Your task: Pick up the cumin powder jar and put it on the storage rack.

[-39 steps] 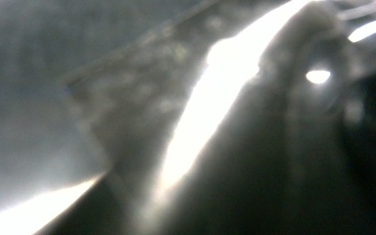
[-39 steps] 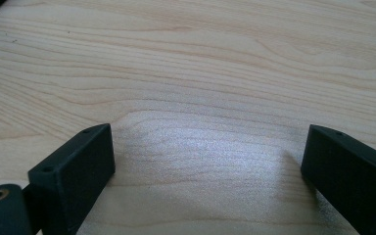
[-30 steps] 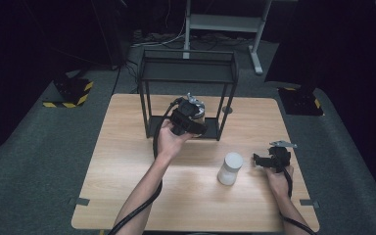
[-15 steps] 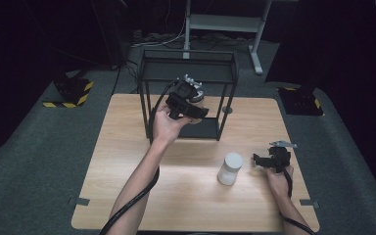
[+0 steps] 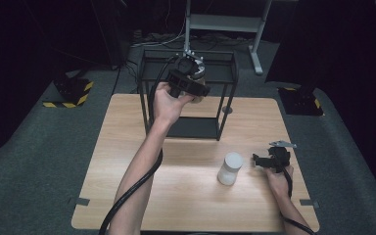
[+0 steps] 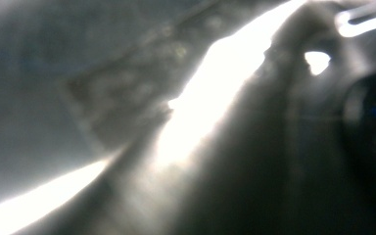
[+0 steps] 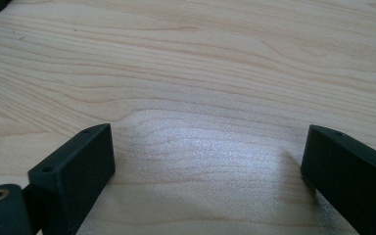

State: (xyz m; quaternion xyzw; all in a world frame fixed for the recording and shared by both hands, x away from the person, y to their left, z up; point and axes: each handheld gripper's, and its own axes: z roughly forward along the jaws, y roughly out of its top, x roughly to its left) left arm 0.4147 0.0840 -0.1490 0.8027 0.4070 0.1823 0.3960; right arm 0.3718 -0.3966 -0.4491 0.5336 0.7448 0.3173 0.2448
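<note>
A pale jar (image 5: 199, 81) is clenched in the left gripper (image 5: 191, 81) at the top of the black wire rack (image 5: 227, 105), at 12 o'clock on the table (image 5: 127, 161). The right gripper (image 5: 262, 160) rests released at 4 o'clock, beside a white bottle (image 5: 230, 168).

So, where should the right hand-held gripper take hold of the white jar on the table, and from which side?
Probably around the middle of its round body. The white jar stands upright on the table, apart from the black rack. The right hand-held gripper rests just beside it with its jaws open, so a level approach from that side looks simplest.
</note>
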